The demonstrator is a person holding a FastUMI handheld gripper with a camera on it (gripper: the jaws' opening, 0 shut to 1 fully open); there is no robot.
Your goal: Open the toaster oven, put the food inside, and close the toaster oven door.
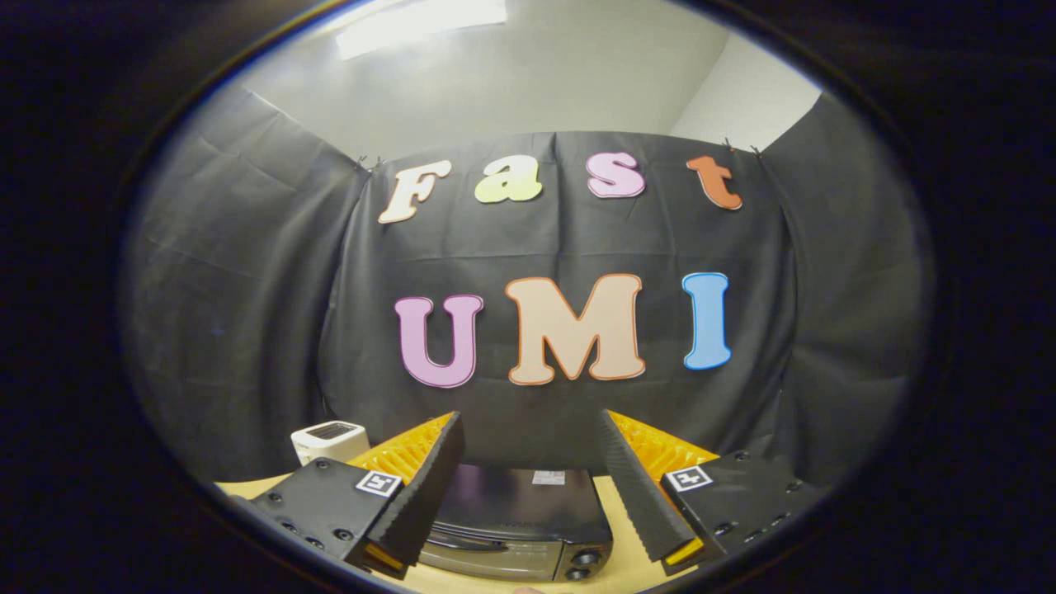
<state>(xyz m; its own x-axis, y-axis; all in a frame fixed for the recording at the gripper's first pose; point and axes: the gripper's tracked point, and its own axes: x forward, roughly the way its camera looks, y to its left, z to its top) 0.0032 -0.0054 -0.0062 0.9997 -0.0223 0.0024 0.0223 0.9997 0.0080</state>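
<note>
We see our tool [528, 483] low in the middle of the picture. Its two fingers [421, 495] stand wide apart, and nothing is held between them. They point up and lean a little toward each other.

The toaster oven [516, 524] sits at the bottom middle of the picture, in the gap between the two fingers and a bit below them. It is dark and shiny on top. Its door [487, 553] is shut, with a long handle [474, 541] running across the front. Two round knobs [582, 565] sit at the right side of its front, one above the other.

The toaster oven rests on a light wooden desk [631, 561]. We can see bits of the desk beside it, at the bottom of the picture.

A small white box with a vent on top [330, 440] stands on the desk at the lower left, behind the left finger.

Black cloth [247, 289] hangs all around behind the desk. Above it, at the top of the picture, is a pale wall [536, 74].
</note>
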